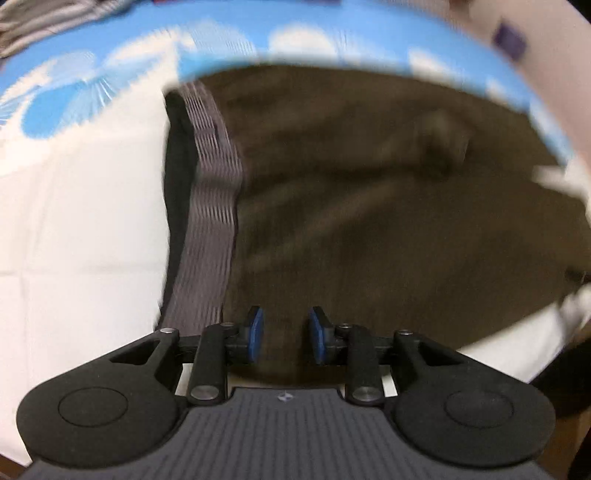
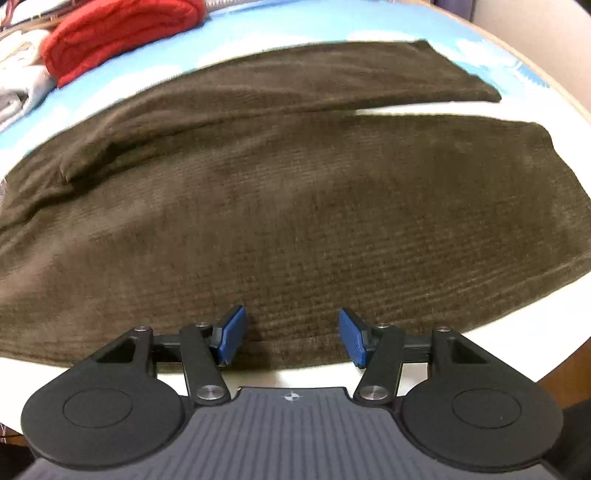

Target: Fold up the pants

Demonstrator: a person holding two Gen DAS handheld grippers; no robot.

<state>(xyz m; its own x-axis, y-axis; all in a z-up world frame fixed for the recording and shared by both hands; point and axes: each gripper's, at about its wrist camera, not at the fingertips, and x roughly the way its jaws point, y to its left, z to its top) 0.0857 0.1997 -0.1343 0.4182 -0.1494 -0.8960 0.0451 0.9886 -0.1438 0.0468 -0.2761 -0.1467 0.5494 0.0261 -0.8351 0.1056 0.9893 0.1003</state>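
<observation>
- Left wrist view, blurred: the left gripper [image 1: 285,334] has its blue pads [image 1: 256,334] a narrow gap apart, nothing between them; it sits over the near edge of the brown corduroy pants [image 1: 369,206], beside their grey waistband [image 1: 212,206]; the pants lie on a cloud-print sheet [image 1: 74,206].
- Right wrist view: the right gripper [image 2: 293,336] is wide open and holds nothing, at the near edge of the pants [image 2: 295,206]; both legs run toward the sheet's [image 2: 461,40] right edge; a red folded garment [image 2: 118,33] sits at the far left corner.

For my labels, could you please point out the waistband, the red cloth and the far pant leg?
waistband [image 1: 212,206]: left wrist view, middle of the grey band.
red cloth [image 2: 122,33]: right wrist view, centre of the bundle.
far leg [image 2: 332,77]: right wrist view, mid-length.
</observation>
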